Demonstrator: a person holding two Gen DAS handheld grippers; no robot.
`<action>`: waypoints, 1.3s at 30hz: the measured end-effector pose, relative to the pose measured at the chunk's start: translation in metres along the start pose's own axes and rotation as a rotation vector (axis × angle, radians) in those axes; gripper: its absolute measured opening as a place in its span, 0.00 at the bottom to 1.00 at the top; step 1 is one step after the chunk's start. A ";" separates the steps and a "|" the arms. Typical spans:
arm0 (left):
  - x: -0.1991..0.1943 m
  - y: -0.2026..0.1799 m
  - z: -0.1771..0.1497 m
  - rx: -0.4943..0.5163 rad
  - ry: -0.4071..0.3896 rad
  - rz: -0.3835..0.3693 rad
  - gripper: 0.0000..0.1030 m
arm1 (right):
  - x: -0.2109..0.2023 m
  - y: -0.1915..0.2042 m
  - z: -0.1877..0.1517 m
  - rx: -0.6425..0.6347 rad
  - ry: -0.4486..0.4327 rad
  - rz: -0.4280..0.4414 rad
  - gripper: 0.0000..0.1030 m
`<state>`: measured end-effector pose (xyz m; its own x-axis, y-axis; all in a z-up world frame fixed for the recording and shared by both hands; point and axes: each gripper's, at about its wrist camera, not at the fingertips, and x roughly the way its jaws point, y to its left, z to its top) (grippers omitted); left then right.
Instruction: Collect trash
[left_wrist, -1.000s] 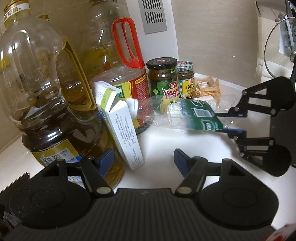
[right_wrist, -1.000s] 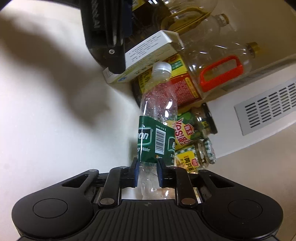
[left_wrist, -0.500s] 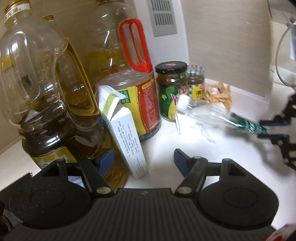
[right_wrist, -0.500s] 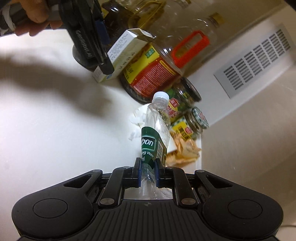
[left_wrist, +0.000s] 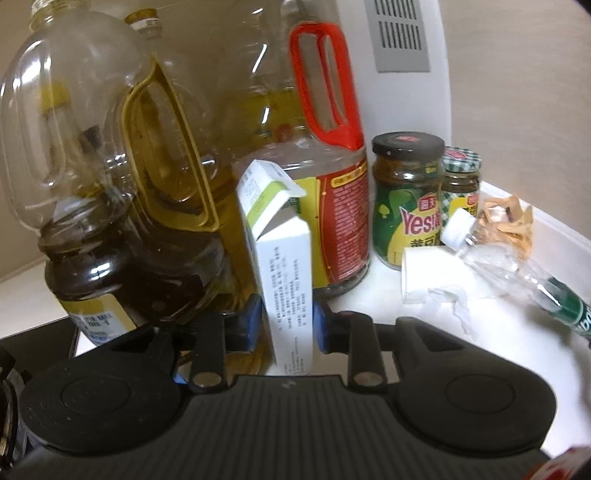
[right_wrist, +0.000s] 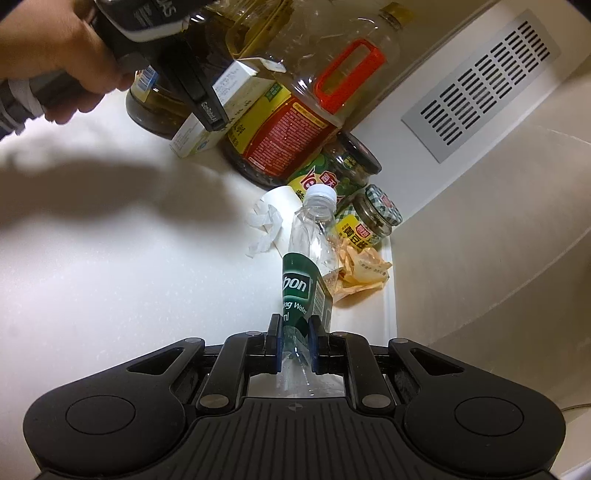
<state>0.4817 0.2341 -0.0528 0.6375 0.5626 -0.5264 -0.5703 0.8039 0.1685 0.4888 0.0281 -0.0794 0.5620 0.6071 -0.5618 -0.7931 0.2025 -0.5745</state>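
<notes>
An open white carton box with a green flap (left_wrist: 284, 266) stands on the white counter (left_wrist: 498, 350) in front of the oil jugs. My left gripper (left_wrist: 284, 325) has the box's lower part between its blue pads; the jaws are closing and the pads (left_wrist: 249, 325) touch its sides. A crushed clear water bottle with a green label (right_wrist: 301, 284) is pinched at its base in my shut right gripper (right_wrist: 293, 336), cap pointing away. The bottle (left_wrist: 517, 273) also shows at the right edge of the left wrist view. A hand (right_wrist: 62, 62) holds the left gripper.
Big oil jugs, one with a yellow handle (left_wrist: 110, 206) and one with a red handle (left_wrist: 325, 155), crowd behind the box. Two sauce jars (left_wrist: 406, 199) stand at the wall. Crumpled tissue (right_wrist: 264, 225), a white paper cup (left_wrist: 424, 273) and an orange wrapper (right_wrist: 362, 273) lie nearby.
My left gripper moved in on the white box and its jaws came together around it. The right gripper rolled and drew the bottle up and away from the jars.
</notes>
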 end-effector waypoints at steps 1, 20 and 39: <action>-0.001 0.001 0.000 -0.007 0.004 -0.002 0.24 | -0.002 -0.001 0.000 0.004 -0.002 0.001 0.13; -0.120 -0.043 -0.040 -0.020 0.073 -0.143 0.21 | -0.067 -0.005 -0.029 0.035 -0.067 0.043 0.11; -0.127 -0.062 -0.043 0.030 0.069 -0.277 0.21 | -0.040 0.016 -0.073 0.072 0.141 -0.132 0.68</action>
<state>0.4134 0.1045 -0.0318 0.7300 0.3067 -0.6108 -0.3628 0.9312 0.0340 0.4704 -0.0495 -0.1099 0.6854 0.4594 -0.5649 -0.7223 0.3309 -0.6072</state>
